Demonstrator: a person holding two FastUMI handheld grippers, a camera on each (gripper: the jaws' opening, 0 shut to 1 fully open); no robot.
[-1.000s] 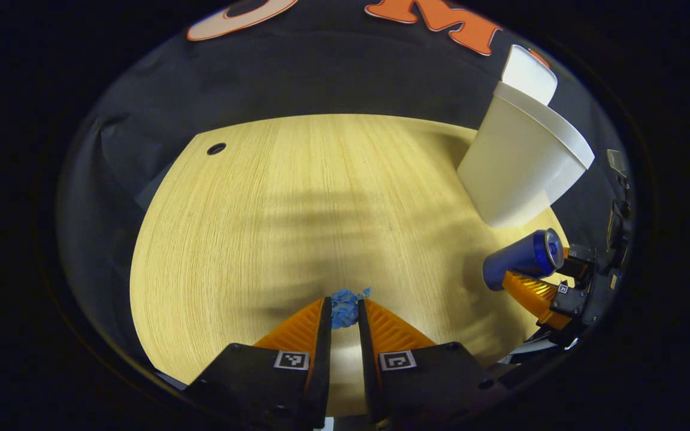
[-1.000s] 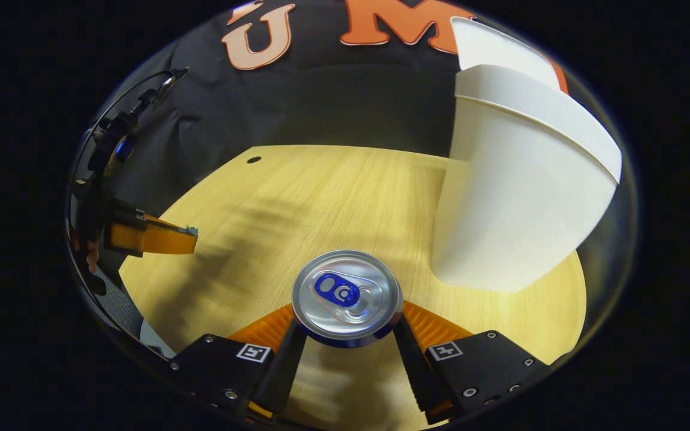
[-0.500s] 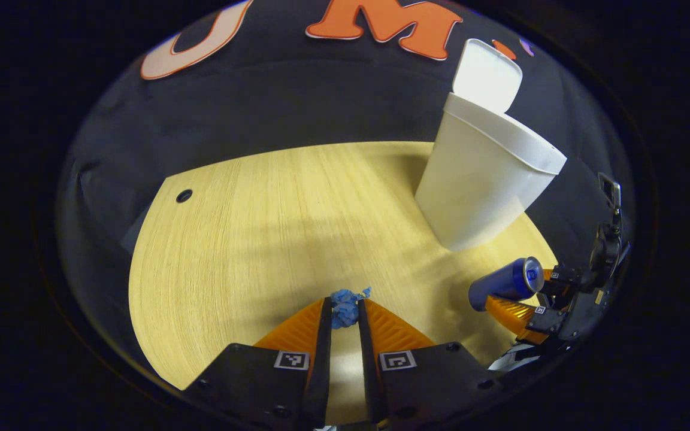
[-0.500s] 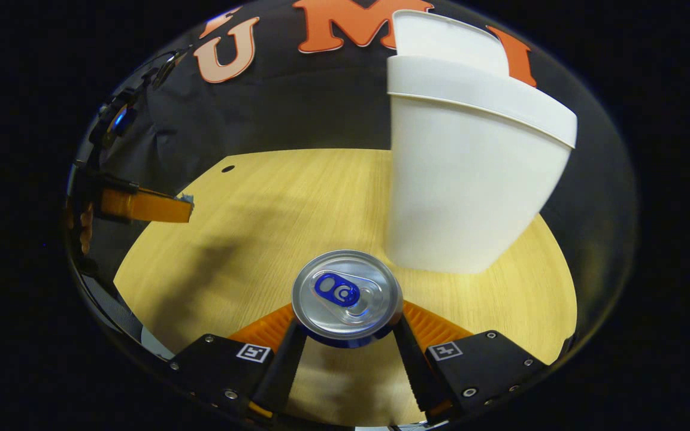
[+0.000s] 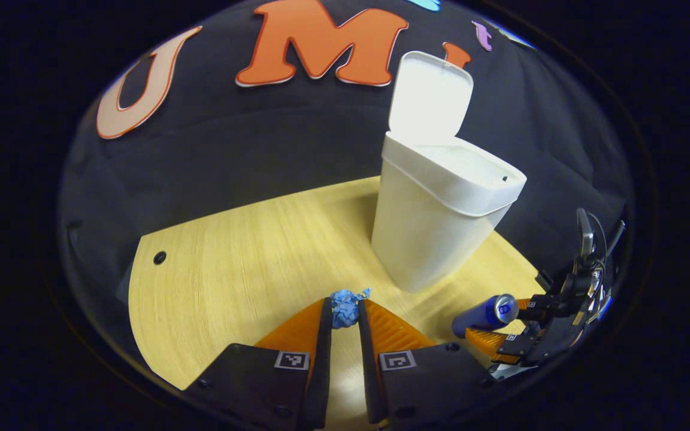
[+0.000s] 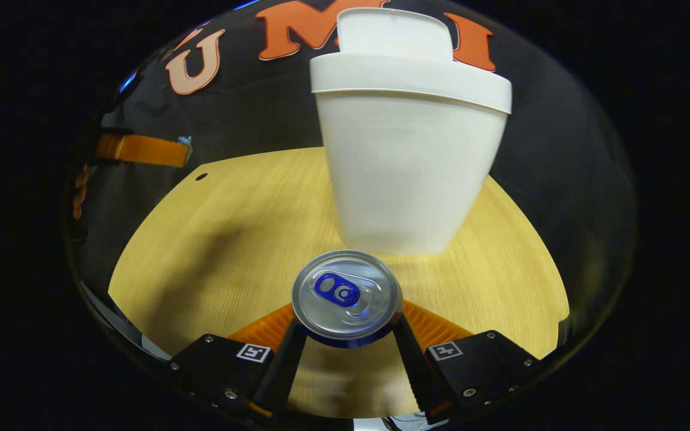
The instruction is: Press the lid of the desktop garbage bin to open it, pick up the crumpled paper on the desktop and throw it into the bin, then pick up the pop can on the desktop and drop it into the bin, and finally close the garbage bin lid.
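Over the last second both grippers had risen and swung to face the bin (image 5: 441,227), its lid (image 5: 430,99) up. The left gripper (image 5: 345,314) pinched the paper (image 5: 345,304) in narrow jaws; the right gripper (image 6: 348,335) clamped the can (image 6: 347,298) above the worktop (image 6: 231,239), so the paper drop looked near.

The garbage bin (image 5: 435,233) and its raised lid (image 5: 430,99) are plain white. The crumpled paper (image 5: 345,306) is bright blue. The pop can (image 6: 347,297) has a dark blue body, a silver top and a blue tab. The tabletop (image 6: 249,227) is pale yellow wood with fine straight grain.
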